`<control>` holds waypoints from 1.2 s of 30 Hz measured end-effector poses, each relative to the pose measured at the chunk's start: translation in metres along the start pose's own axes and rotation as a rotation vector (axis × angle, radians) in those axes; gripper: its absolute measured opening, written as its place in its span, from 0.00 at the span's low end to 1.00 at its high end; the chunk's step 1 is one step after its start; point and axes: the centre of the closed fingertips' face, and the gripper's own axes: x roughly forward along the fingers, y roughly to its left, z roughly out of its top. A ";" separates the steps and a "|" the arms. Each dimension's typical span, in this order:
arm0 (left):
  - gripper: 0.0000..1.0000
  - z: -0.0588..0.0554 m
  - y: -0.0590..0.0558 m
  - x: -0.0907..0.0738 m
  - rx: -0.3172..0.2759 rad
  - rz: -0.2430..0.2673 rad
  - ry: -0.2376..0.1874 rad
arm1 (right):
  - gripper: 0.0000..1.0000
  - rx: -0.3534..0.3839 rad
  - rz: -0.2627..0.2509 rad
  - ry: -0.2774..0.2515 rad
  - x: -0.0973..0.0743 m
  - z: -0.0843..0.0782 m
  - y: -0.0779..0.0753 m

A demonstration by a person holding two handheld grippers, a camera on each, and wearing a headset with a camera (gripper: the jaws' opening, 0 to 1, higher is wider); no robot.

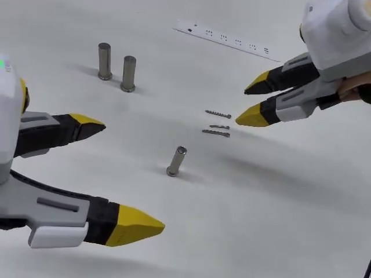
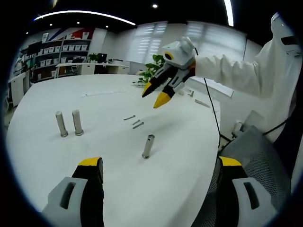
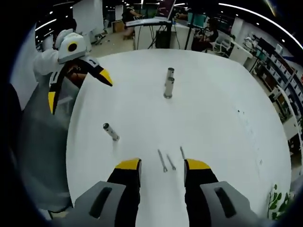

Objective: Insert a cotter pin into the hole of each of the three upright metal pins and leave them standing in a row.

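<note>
Two upright metal pins [image 1: 104, 61] [image 1: 128, 73] stand side by side at the far left of the white table. A third metal pin [image 1: 177, 161] stands alone nearer the middle. Three cotter pins [image 1: 218, 113] [image 1: 219, 126] [image 1: 215, 133] lie flat to its right. My left gripper [image 1: 130, 174] is open at the near left, its jaws wide apart with nothing between them, a little left of the lone pin [image 2: 148, 145]. My right gripper [image 1: 245, 106] hovers open just right of the cotter pins [image 3: 171, 162], above the table, and holds nothing.
A white strip with rows of dots [image 1: 223, 37] lies at the far side of the table. The table's rounded edge [image 2: 208, 156] and a grey chair [image 2: 258, 156] are on the left gripper's right. Office shelves and desks stand beyond.
</note>
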 end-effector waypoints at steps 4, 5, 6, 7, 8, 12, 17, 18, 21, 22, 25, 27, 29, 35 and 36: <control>0.99 0.010 0.004 -0.003 -0.006 0.019 -0.032 | 0.22 -0.018 0.005 0.035 0.016 -0.003 -0.015; 0.99 0.011 0.005 -0.004 -0.008 0.024 -0.035 | 0.22 -0.028 0.014 0.044 0.019 -0.004 -0.016; 0.99 0.012 0.006 -0.004 -0.005 0.027 -0.039 | 0.20 -0.032 0.014 0.052 0.021 -0.005 -0.017; 0.99 0.013 0.007 -0.005 -0.003 0.030 -0.042 | 0.18 -0.036 0.020 0.069 0.024 -0.006 -0.018; 0.99 0.014 0.007 -0.005 -0.008 0.029 -0.045 | 0.15 -0.037 0.035 0.082 0.026 -0.009 -0.017; 0.99 0.018 0.007 -0.007 -0.032 0.025 -0.069 | 0.10 -0.055 0.058 0.115 0.035 -0.013 -0.015; 0.99 0.018 0.006 -0.007 -0.025 0.027 -0.060 | 0.06 -0.066 0.090 0.146 0.045 -0.022 -0.015; 0.99 0.018 0.005 -0.007 -0.024 0.027 -0.060 | 0.06 -0.069 0.096 0.153 0.047 -0.024 -0.015; 0.99 0.017 0.003 -0.006 -0.023 0.022 -0.056 | 0.07 -0.077 0.098 0.194 0.051 -0.031 -0.016; 0.99 0.016 0.002 -0.005 -0.022 0.021 -0.052 | 0.07 -0.071 0.104 0.200 0.052 -0.033 -0.016; 0.99 0.013 0.001 -0.004 -0.022 0.020 -0.043 | 0.05 -0.063 0.119 0.201 0.058 -0.035 -0.019; 0.99 0.012 0.002 -0.004 -0.030 0.026 -0.036 | 0.06 -0.069 0.123 0.213 0.060 -0.038 -0.020; 0.99 0.012 0.001 -0.005 -0.030 0.025 -0.041 | 0.06 -0.063 0.128 0.221 0.061 -0.040 -0.021; 0.99 0.015 0.001 -0.005 -0.029 0.022 -0.056 | 0.06 -0.063 0.131 0.246 0.065 -0.047 -0.023; 0.99 0.013 0.001 -0.004 -0.026 0.029 -0.048 | 0.06 -0.068 0.129 0.254 0.065 -0.049 -0.024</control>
